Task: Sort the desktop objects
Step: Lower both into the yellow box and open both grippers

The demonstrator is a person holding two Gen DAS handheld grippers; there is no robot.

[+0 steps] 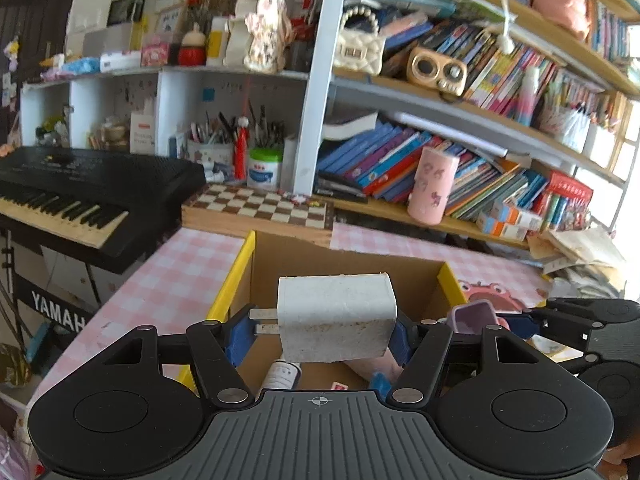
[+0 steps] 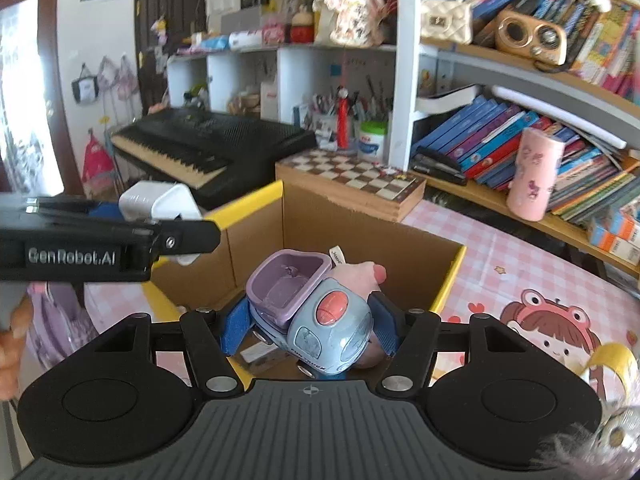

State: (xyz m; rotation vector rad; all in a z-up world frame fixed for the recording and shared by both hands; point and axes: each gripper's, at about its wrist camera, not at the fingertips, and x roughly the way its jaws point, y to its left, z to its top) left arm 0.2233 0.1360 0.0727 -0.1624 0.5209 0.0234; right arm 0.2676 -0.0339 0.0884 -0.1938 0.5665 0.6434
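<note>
While both loads hung over the open cardboard box (image 1: 344, 256), the left gripper (image 1: 322, 330) clamped a white charger (image 1: 336, 320) and the right gripper (image 2: 308, 326) a toy truck (image 2: 316, 320); the box lay directly below, the charger's prongs pointing left.

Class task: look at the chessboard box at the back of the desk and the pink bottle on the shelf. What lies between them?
In both views, a row of leaning books fills the shelf between chessboard box and pink bottle.

- The left gripper (image 1: 326, 330) points forward and slightly down, its blue pads (image 1: 236, 340) clamped on a white charger (image 1: 336, 316).
- The right gripper (image 2: 308, 328), just beside it, grips a toy truck (image 2: 316, 320) between its pads.
</note>
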